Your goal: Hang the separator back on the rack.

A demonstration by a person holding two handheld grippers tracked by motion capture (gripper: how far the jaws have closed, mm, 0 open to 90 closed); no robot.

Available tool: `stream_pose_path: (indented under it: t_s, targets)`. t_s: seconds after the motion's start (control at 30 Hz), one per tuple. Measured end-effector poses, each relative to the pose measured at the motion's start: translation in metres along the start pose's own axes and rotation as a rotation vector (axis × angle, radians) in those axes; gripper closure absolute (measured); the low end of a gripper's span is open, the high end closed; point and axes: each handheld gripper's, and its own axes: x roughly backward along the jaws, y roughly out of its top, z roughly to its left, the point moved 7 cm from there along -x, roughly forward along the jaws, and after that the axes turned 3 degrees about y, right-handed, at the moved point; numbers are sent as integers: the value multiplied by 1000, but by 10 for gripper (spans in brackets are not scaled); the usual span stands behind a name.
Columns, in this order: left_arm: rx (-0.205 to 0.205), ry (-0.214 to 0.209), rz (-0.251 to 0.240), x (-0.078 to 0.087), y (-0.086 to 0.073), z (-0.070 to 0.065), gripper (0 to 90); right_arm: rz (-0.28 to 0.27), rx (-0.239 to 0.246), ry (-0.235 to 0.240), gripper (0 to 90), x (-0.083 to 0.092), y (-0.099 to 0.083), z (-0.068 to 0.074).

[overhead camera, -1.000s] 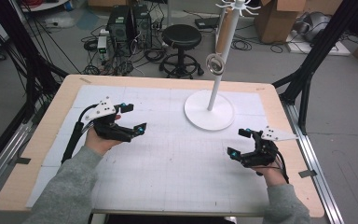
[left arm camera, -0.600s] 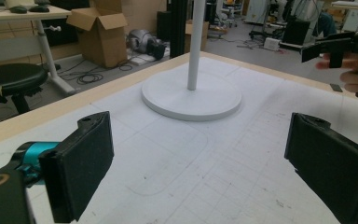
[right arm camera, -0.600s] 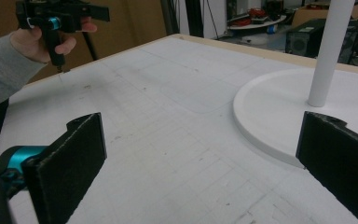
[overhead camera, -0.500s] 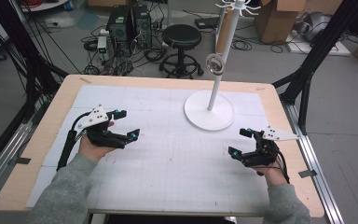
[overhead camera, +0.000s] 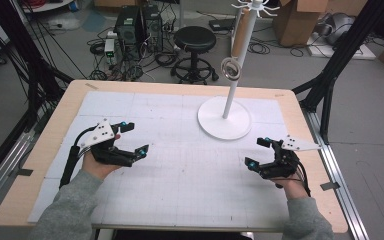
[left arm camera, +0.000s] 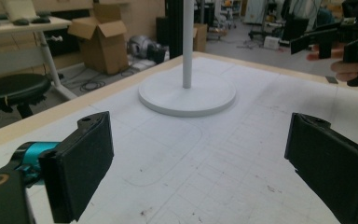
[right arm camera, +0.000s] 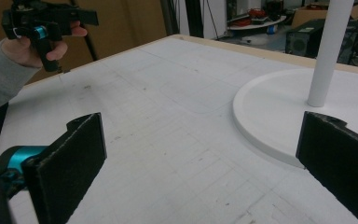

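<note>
Table (overhead camera: 45,145): pale wood top with a light edge band, set on a dark frame.
Mat (overhead camera: 180,180): white sheet with a faint grid, covering most of the table; scuff marks show in both gripper views.
Stand (overhead camera: 225,117): white round base on the far right part of the mat, with an upright white pole; hooks at the pole top.
Ring (overhead camera: 231,69): round metallic piece hanging against the pole, well above the base.
Left gripper (overhead camera: 132,141): held low over the left part of the mat, jaws spread wide with nothing between them, pointing toward the stand.
Right gripper (overhead camera: 259,152): held low over the right part of the mat, just near of the stand base, jaws spread wide and empty.
Sleeves (overhead camera: 70,205): grey, entering from the near edge.
Stool (overhead camera: 195,40): black round seat on the floor beyond the far edge.
Computer towers (overhead camera: 137,25): black, standing left of the stool among loose cables.
Boxes (overhead camera: 300,17): cardboard, at the far right of the room.
Floor (overhead camera: 370,130): grey, smooth.
Struts (overhead camera: 340,60): black beams slanting up beside the table at right and left.
</note>
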Motion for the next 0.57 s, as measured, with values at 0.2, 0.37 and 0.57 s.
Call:
stream_pose_path:
  t_s: [0.2,0.37,0.57]
  targets:
    - [34,38,-15,16,-10,10,83,2,-3,0,7,0,0,0]
    - [30,45,-41,29,-14,9,83,2,7,-14,7,-1,-1,-1]
    - [61,70,-31,37,-24,14,83,-12,7,-28,7,0,1,-3]
